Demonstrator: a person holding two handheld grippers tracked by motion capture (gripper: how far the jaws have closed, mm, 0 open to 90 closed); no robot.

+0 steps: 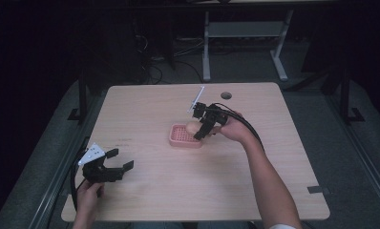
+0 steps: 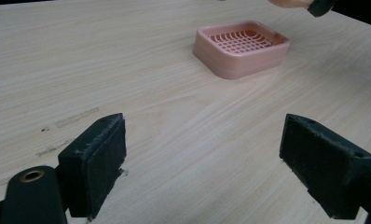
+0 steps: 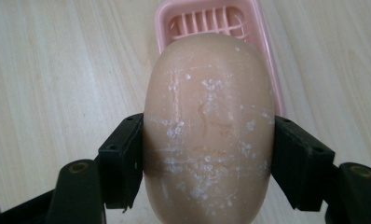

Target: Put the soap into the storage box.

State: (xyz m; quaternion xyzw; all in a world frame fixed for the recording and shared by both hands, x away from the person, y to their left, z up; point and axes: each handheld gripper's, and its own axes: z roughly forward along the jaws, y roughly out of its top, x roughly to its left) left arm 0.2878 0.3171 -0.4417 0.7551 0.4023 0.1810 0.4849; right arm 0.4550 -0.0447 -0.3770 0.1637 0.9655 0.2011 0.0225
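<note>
Soap bar (image 3: 207,126), beige, rounded, white-scuffed, clamped in right hand-held gripper (image 3: 207,163), left hand-held gripper (image 2: 202,168) open

The tabletop (image 2: 104,70) looks like pale wood with thin grain lines, smooth and matt, with a few small scuffs. The soap dish (image 2: 242,46) is pink plastic, smooth with a soft shine. The soap bar (image 3: 209,126) is tan and waxy (white scratches and crumbs all over it). The black pads (image 2: 97,158) of the left claw (image 2: 207,163) look rubbery, dull and a bit rough.

No legible text or labels.
</note>
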